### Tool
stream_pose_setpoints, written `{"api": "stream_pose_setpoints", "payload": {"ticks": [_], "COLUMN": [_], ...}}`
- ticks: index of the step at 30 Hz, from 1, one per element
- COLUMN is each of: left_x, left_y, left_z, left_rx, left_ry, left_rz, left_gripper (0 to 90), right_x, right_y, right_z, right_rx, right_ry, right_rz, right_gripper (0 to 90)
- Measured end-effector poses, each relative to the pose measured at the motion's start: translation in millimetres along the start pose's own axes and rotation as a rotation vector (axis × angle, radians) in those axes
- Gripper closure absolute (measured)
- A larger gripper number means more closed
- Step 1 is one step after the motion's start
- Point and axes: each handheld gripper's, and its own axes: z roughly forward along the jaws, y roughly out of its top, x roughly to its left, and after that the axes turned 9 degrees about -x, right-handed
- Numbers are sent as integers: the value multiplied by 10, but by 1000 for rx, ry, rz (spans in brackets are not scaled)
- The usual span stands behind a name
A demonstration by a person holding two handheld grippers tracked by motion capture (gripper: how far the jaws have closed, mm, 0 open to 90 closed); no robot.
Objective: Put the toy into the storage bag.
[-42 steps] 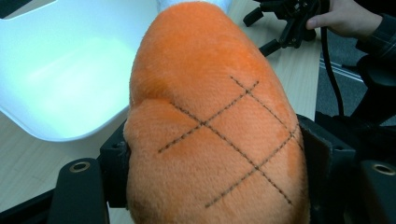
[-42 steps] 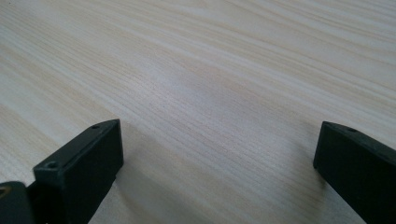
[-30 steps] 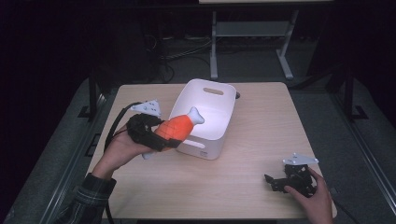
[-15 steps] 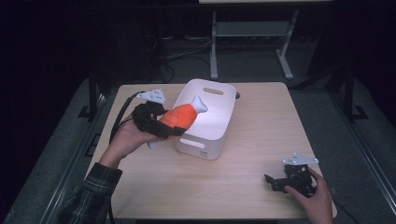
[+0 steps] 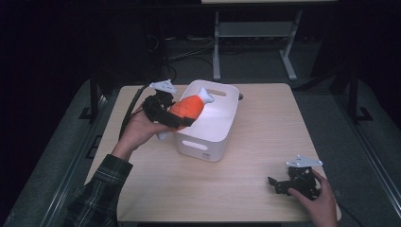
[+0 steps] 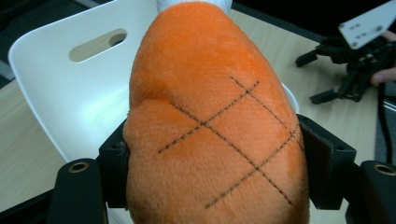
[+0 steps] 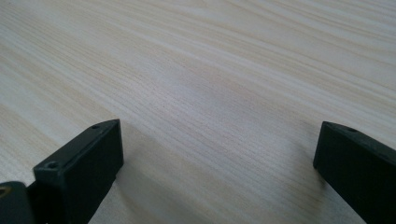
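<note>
Plush drumstick, clamped between the left gripper's jaws, points its white tip over the white bin, while the right gripper rests wide open, well apart.

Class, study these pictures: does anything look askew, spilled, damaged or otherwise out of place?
Nothing stands out. The left hand-held gripper clamps an orange plush toy over the rim of the white bin, which sits upright and intact. The right hand-held gripper rests open on the bare wooden table.
</note>
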Motion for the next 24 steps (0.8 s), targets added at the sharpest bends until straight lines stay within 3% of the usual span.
{"api": "stream_pose_setpoints", "payload": {"ticks": [18, 24], "left_x": [237, 304], "left_y": [190, 191], "left_z": [245, 344], "left_rx": [4, 3], "left_ry": [124, 161], "left_rz": [-71, -113], "left_gripper": [263, 263], "right_x": [1, 2], "right_y": [0, 1], "right_z": [-1, 0], "right_rx": [0, -1], "right_ry": [1, 1], "right_rz": [1, 3], "right_gripper": [9, 9]}}
